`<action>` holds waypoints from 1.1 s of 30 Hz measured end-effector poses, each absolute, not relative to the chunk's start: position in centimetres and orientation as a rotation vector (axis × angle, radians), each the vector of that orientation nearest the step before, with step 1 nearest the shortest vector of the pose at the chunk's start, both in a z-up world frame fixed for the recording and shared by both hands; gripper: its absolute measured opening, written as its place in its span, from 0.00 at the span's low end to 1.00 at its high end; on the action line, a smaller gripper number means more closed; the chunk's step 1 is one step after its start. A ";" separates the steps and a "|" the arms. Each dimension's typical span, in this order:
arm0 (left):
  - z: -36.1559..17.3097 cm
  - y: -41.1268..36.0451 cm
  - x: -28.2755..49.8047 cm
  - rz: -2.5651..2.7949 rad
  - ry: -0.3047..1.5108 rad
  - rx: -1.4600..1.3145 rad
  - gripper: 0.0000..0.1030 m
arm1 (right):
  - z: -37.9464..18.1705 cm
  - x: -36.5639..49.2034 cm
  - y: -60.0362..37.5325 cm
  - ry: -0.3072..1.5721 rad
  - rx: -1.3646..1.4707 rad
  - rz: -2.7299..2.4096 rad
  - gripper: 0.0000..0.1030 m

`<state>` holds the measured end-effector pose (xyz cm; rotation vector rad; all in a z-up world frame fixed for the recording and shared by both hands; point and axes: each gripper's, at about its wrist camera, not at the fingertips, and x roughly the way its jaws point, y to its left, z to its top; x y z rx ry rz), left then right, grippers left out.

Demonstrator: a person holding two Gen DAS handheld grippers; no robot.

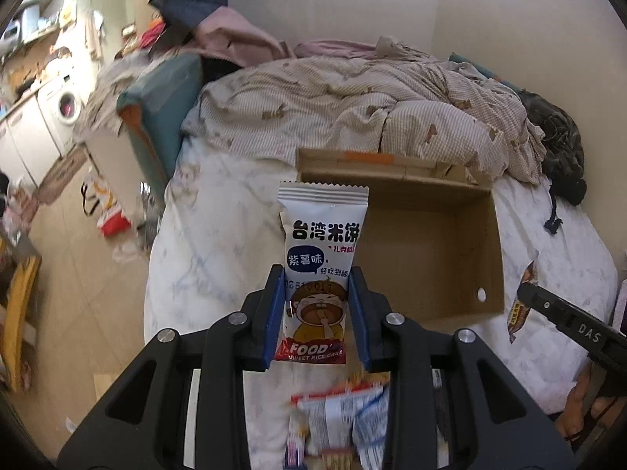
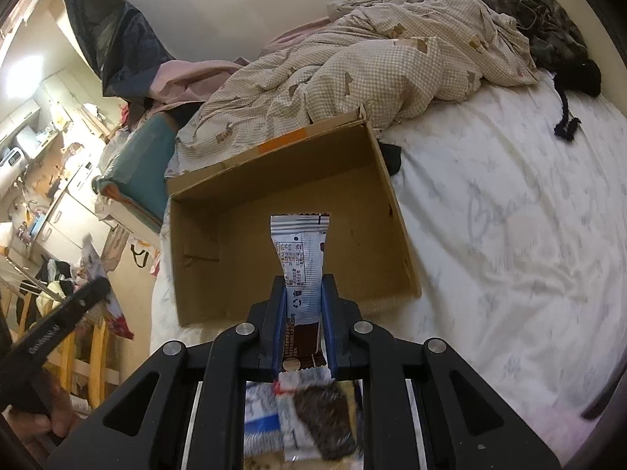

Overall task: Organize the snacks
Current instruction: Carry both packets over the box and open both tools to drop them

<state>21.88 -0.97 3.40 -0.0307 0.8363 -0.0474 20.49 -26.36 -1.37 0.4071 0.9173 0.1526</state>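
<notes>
**Desk:** What did your 2 grippers have at that moment?

**Operator:** I had the left gripper [image 1: 315, 282] pinching a white rice-cake packet [image 1: 318, 270] across its lower half, blue pads pressed on either side, the packet standing upright with its sealed top edge free. The right gripper [image 2: 303, 293] was squeezed nearly flat on a slimmer silver-and-brown snack bar [image 2: 299, 270], also held near its lower end so the long part stuck out ahead of the fingers.

**Desk:** Why hold them that way?

**Operator:** As I judged it, a grip low on each wrapper left the free end leading, so either could be tipped into the cardboard box [image 1: 486, 258] without the fingers meeting its wall.

**Desk:** And where was the box?

**Operator:** It sat open on the white bedsheet [image 2: 509, 235], just ahead of both grippers and in front of the rumpled checked duvet [image 1: 352, 105]. In both views it looked empty. The bar was lined up over the box interior; the rice-cake packet stood at the box's near left corner.

**Desk:** Anything left to sort?

**Operator:** Yes: 1 orange-brown packet [image 1: 519, 305] lay on the sheet beside the box, and more wrappers [image 1: 341, 419] lay under my grippers, too blurred to count.
</notes>
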 end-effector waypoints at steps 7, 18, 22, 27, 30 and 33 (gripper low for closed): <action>1.1 -3.0 25.2 -0.064 0.828 0.005 0.27 | -3.0 24.3 -26.3 0.958 0.402 0.145 0.17; -3.9 -3.6 27.9 -0.078 0.912 -0.001 0.27 | -5.9 25.9 -25.3 1.021 0.387 0.144 0.17; -4.3 -3.3 28.1 -0.061 0.924 -0.007 0.27 | -6.0 26.1 -25.0 1.018 0.387 0.156 0.17; -4.2 -3.2 27.9 -0.078 0.921 -0.030 0.27 | -6.2 26.3 -24.8 1.026 0.406 0.157 0.17; -4.0 -3.5 27.7 -0.082 0.908 -0.006 0.27 | -6.2 26.3 -24.9 1.027 0.416 0.158 0.19; -4.0 -3.4 27.6 -0.084 0.907 -0.014 0.31 | -6.1 26.4 -25.0 1.023 0.431 0.160 0.21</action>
